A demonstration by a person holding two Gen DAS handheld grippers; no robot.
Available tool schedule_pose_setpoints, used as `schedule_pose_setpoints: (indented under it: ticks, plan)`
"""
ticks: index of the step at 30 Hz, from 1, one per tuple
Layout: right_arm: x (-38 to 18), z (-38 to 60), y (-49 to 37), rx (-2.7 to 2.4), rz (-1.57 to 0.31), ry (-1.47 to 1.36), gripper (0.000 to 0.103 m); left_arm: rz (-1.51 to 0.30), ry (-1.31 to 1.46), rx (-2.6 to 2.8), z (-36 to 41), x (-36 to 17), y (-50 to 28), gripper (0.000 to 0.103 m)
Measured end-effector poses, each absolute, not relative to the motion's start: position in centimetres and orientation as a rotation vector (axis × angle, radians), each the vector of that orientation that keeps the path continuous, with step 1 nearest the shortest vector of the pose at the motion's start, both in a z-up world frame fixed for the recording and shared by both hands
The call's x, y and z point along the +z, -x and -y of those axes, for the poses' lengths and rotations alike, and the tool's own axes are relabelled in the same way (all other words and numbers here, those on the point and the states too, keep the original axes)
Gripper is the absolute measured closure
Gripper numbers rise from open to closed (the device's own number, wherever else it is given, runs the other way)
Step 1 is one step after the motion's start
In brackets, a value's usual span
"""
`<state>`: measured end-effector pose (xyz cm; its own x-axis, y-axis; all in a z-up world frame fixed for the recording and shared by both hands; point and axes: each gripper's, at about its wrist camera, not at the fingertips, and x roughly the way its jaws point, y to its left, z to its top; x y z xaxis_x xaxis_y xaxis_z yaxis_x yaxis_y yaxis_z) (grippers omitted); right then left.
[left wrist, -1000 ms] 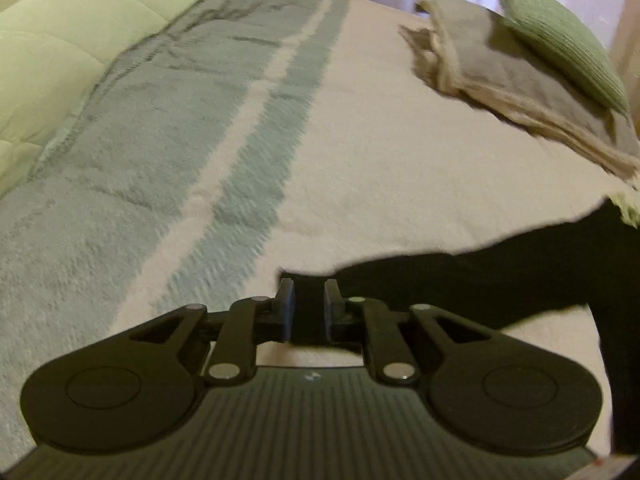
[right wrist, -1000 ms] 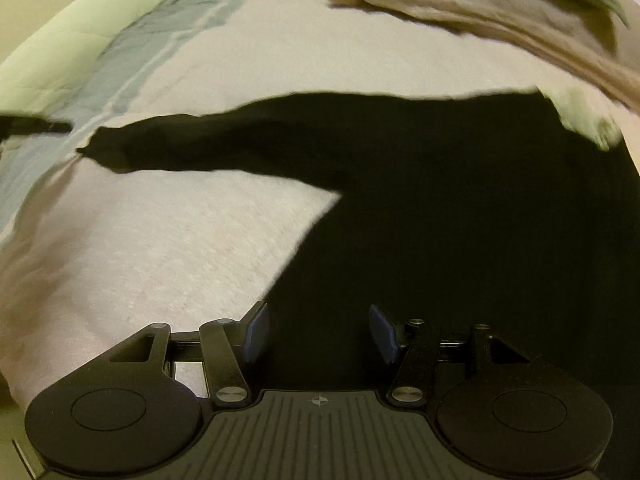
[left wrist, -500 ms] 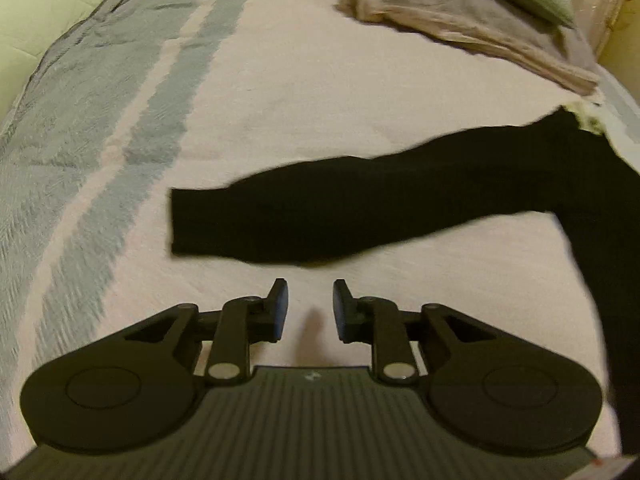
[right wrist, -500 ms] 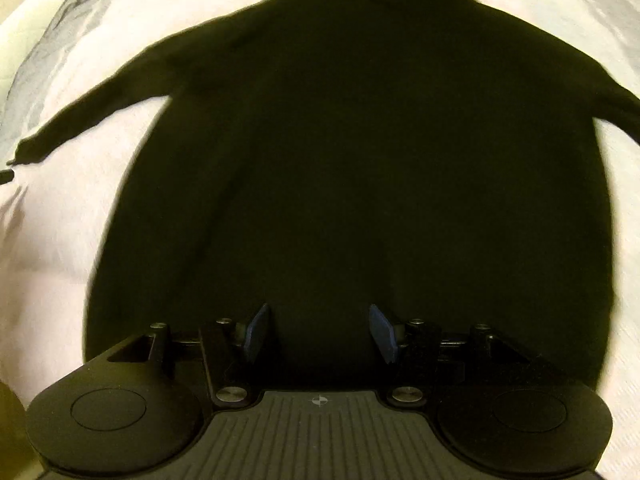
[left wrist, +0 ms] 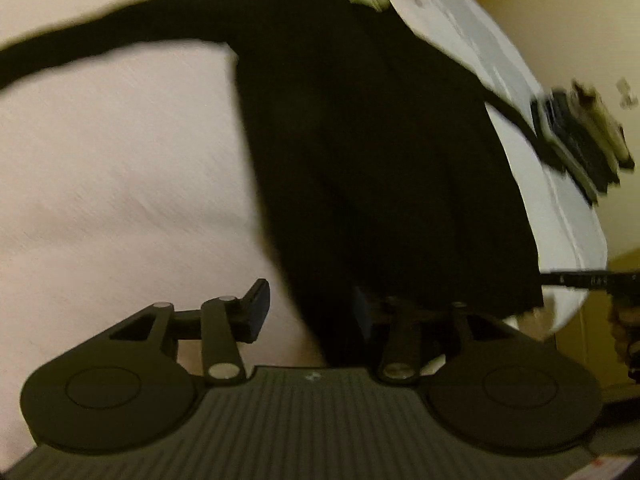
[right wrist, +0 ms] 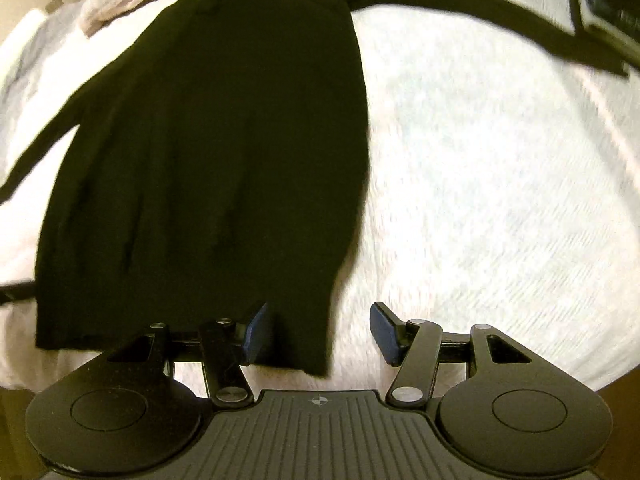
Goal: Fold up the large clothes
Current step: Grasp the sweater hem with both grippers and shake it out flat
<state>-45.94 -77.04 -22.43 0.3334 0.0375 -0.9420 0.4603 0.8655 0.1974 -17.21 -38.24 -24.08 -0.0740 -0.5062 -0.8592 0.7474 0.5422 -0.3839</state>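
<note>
The black long-sleeved sweater [right wrist: 208,152] lies flat on the bed [right wrist: 500,200], sleeves spread; it looks soft and limp, so best pinched at the hem corners. The left gripper [left wrist: 312,312] is opening over the hem, gripping nothing; the right gripper [right wrist: 320,332] hangs half open, empty.

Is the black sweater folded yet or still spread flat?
Spread flat: the black sweater lies open on the bed, both sleeves stretched outward, hem unfolded.
</note>
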Motion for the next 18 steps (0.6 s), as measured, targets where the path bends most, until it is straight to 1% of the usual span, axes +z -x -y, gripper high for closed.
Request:
schedule_pose_setpoints:
  ticks: [2,3,4,5,6,7,11,14,15,16,17,18]
  plan:
    - [-23.3,77.7,46.6,-0.255,-1.196,-0.534,0.05,-1.289,-0.277,-1.042,39.1,-25.0,19.5,0.062]
    - [-23.6,78.0,46.5,-0.233,-1.191,-0.568,0.06,-1.286,-0.301,-1.03,39.4,-25.4,20.3,0.062]
    - [-24.0,78.1,46.6,-0.211,-1.192,-0.59,0.078,-1.281,-0.324,-1.017,39.6,-25.7,20.8,0.064]
    - [-24.3,78.0,46.6,-0.189,-1.207,-0.583,0.102,-1.273,-0.348,-1.008,39.8,-25.8,21.4,0.071]
    - [-24.5,77.9,46.8,-0.189,-1.225,-0.558,0.103,-1.266,-0.372,-1.001,39.9,-25.8,21.9,0.081]
    - [-24.1,78.0,47.1,-0.194,-1.23,-0.544,0.103,-1.269,-0.395,-0.993,39.9,-25.8,22.0,0.099]
    - [-22.9,78.9,48.4,-0.197,-1.239,-0.487,0.103,-1.249,-0.443,-0.996,39.3,-24.7,22.2,0.099]
    - [-24.0,80.0,47.1,-0.154,-1.282,-0.543,0.102,-1.252,-0.488,-1.006,39.6,-25.0,22.2,0.098]
    - [-23.5,80.0,46.4,-0.148,-1.291,-0.543,0.102,-1.261,-0.499,-1.004,39.8,-25.2,22.1,0.098]
    - [-23.1,80.1,46.1,-0.148,-1.296,-0.523,0.097,-1.27,-0.502,-1.0,39.9,-25.2,22.0,0.098]
    - [-22.2,80.0,45.8,-0.16,-1.292,-0.482,0.083,-1.275,-0.502,-0.987,40.0,-25.1,21.8,0.098]
    - [-21.2,79.6,46.1,-0.171,-1.281,-0.445,0.072,-1.273,-0.505,-0.968,39.9,-24.7,21.7,0.097]
